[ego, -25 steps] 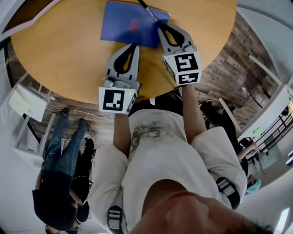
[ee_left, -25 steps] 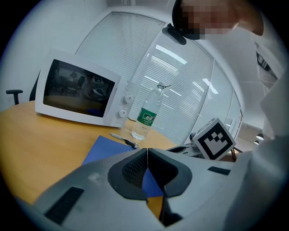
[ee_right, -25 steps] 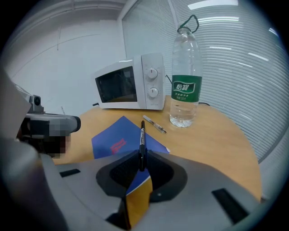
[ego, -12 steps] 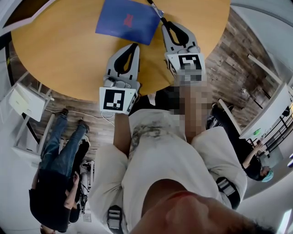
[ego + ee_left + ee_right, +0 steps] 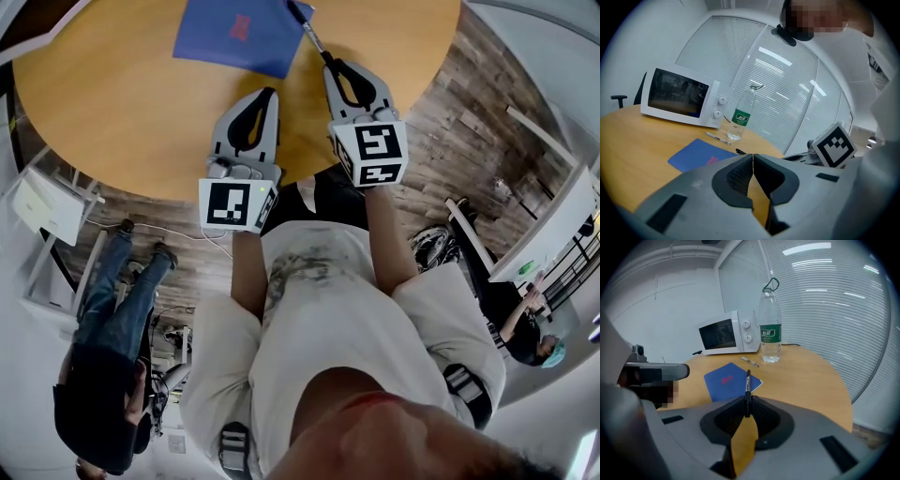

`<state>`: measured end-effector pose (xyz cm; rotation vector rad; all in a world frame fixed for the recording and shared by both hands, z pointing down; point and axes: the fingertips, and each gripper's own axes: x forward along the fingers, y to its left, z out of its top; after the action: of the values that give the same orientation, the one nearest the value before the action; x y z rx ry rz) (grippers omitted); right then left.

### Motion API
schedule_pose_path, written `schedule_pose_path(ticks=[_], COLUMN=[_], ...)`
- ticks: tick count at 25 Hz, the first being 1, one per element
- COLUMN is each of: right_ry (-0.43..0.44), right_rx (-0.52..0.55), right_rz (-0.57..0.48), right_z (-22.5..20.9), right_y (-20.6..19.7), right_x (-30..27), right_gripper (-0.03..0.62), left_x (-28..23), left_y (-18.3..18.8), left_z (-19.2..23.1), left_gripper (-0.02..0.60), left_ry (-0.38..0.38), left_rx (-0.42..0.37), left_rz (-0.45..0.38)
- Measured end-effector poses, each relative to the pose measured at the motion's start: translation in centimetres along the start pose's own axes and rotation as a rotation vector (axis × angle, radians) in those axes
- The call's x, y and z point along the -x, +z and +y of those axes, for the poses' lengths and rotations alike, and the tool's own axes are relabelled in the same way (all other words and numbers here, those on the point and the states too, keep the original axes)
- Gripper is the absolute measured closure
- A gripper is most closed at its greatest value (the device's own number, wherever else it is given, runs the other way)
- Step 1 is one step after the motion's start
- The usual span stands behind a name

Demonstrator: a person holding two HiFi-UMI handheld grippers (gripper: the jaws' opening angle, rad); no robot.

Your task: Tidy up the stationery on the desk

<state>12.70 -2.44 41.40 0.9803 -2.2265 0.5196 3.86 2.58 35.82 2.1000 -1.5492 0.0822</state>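
A blue notebook (image 5: 236, 31) with a red mark lies flat on the round wooden desk (image 5: 122, 103); it also shows in the left gripper view (image 5: 696, 154) and the right gripper view (image 5: 726, 380). My right gripper (image 5: 328, 62) is shut on a black marker pen (image 5: 748, 386), which sticks out forward over the notebook's near right corner (image 5: 308, 31). My left gripper (image 5: 268, 94) is shut with nothing in it, just left of the right one, above the desk near its front edge. A second pen (image 5: 750, 362) lies on the desk beyond the notebook.
A white microwave (image 5: 679, 97) and a clear water bottle (image 5: 770, 327) with a green label stand at the far side of the desk. A person in jeans (image 5: 117, 328) stands on the wooden floor to the left, beside a white shelf (image 5: 37, 211).
The notebook and the desk have slid up and left in the head view. My right gripper still holds the marker pen. The left gripper has barely moved.
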Motion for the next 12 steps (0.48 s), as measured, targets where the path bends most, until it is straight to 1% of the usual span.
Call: schedule_pose_path(ticks=[6,12], right_ry=[0.015,0.037], right_rx=[-0.029,-0.024], right_rz=[0.037,0.052], right_z=[0.8,1.3], right_y=[-3.6,-5.8], right_x=[1.3,1.9], right_gripper=[0.485,0.484], left_x=[0.8,0.8], left_y=[-2.0,-3.8], left_z=[-1.0,-2.1], left_gripper=[0.569,0.569], left_ry=[0.032,0.051], left_rx=[0.019,0.03], left_rz=[0.015,0.023])
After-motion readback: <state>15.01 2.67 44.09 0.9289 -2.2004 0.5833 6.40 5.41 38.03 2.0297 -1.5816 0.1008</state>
